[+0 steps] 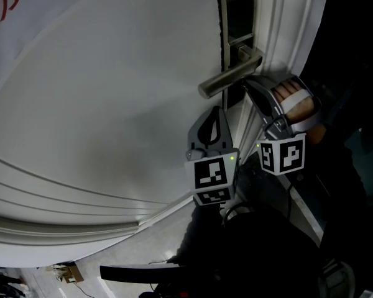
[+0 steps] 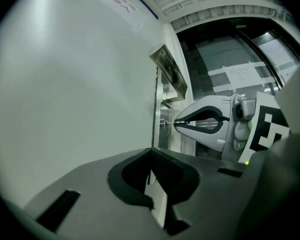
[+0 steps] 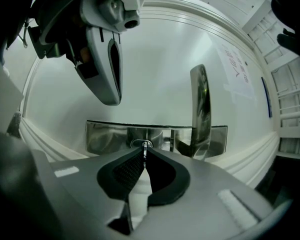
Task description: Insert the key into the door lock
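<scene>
1. Nearest to us, in the right gripper view, is the grey body of the right gripper (image 3: 144, 155). Its black-padded jaws are pinched on a thin silver metal key (image 3: 145, 149), which we see edge-on as a narrow sliver between the tips.
2. The key juts just past the jaw tips, and its far end meets the round keyhole (image 3: 141, 144) in the brushed steel lock plate (image 3: 105, 136).
3. In the left gripper view the same key shows as a short bar bridging the right gripper's tips and the plate.
4. We cannot tell how deep the key sits in the keyhole. In one view the jaw tips cover the spot, and in the other it is too small.
5. The long silver lever handle (image 3: 200, 109) stands just beside the keyhole, and its lower end is cut off by the gripper body.
6. The left gripper (image 2: 151, 153) is held close to the flat white door (image 2: 65, 84). Its jaws are pressed together with nothing between them, and it is apart from the lock plate and the key.
7. In the head view the lever handle lies across the right gripper's tips, so key and keyhole are hidden there.
8. A hand (image 1: 295, 104) grips the right gripper and is only partly seen. The lower right of that view is too dark for us to make out.
</scene>
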